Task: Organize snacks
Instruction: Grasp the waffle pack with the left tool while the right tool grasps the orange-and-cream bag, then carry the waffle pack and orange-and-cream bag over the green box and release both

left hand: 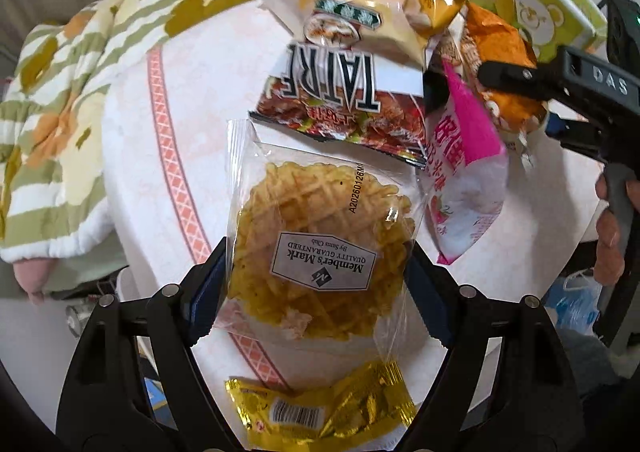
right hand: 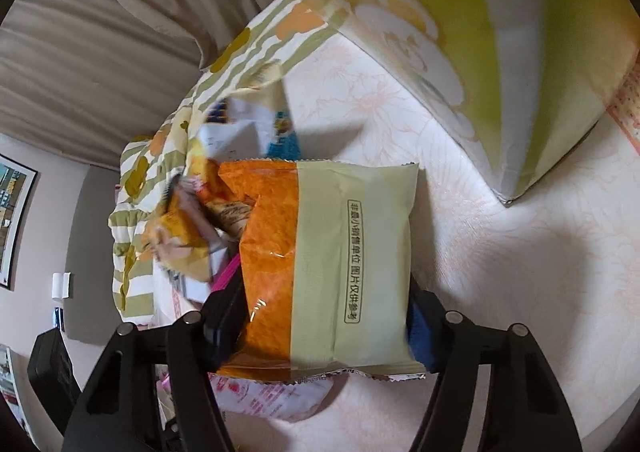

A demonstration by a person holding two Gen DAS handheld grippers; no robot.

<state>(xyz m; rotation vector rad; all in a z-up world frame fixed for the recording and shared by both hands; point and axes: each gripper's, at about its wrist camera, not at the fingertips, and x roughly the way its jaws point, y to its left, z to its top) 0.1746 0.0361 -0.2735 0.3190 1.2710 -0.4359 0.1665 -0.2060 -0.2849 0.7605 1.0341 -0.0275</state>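
Snacks are mid-sort: the left hand-held gripper [left hand: 316, 276] pinches the clear waffle-crisp packet [left hand: 316, 244] above the counter [left hand: 132, 156], the right hand-held gripper [right hand: 324, 316] clamps the orange pouch [right hand: 320, 264], and both probably go next into the green box [right hand: 472, 52].

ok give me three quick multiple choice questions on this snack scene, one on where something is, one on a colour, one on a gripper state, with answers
1. Where does the gold foil packet lie?
A. under the held waffle cracker pack
B. inside the green box
C. on the striped blanket

2. What colours is the snack bag in the right gripper?
A. blue and white
B. orange and pale beige
C. all pink

3. What is the left gripper doing?
A. open, nothing between its fingers
B. out of view
C. shut on the waffle cracker pack

Answers: 1 A, it shows below the pack; 2 B, both panels show; 3 C, fingers press its sides.
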